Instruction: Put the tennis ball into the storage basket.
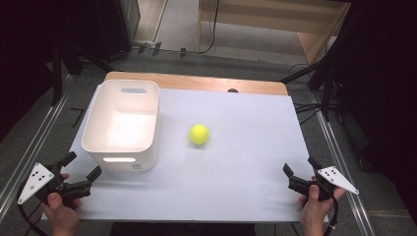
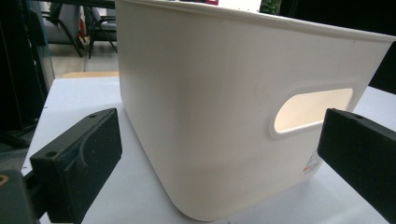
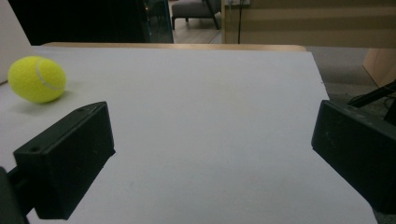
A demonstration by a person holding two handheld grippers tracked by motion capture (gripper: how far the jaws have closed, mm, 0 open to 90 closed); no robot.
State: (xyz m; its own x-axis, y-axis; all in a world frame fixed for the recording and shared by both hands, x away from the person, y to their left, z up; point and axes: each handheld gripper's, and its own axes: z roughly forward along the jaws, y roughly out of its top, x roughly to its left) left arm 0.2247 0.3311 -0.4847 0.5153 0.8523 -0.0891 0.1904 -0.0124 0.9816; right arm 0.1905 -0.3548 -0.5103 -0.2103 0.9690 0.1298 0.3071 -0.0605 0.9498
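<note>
White plastic bin sits on the left half of the white tabletop, long axis running away from the person, handle cut-outs at the near and far ends. Inside looks bare as far as the high view shows.

Yellow-green tennis ball rests on the table just right of the bin, apart from it, roughly mid-table. Nothing touching it.

Left gripper is at the near-left table corner, held in the person's left hand, jaws spread wide, nothing between them. In the left gripper view the bin is close ahead, its near corner and handle slot framed by the two jaws; jaws are clear of the wall, no contact.

Right gripper is at the near-right edge, held in the right hand, jaws also fully apart and gripping nothing. In the right gripper view the ball lies far ahead and off to the left, well outside the jaw gap; bare tabletop between the jaws.

Both grippers well apart from the ball.
</note>
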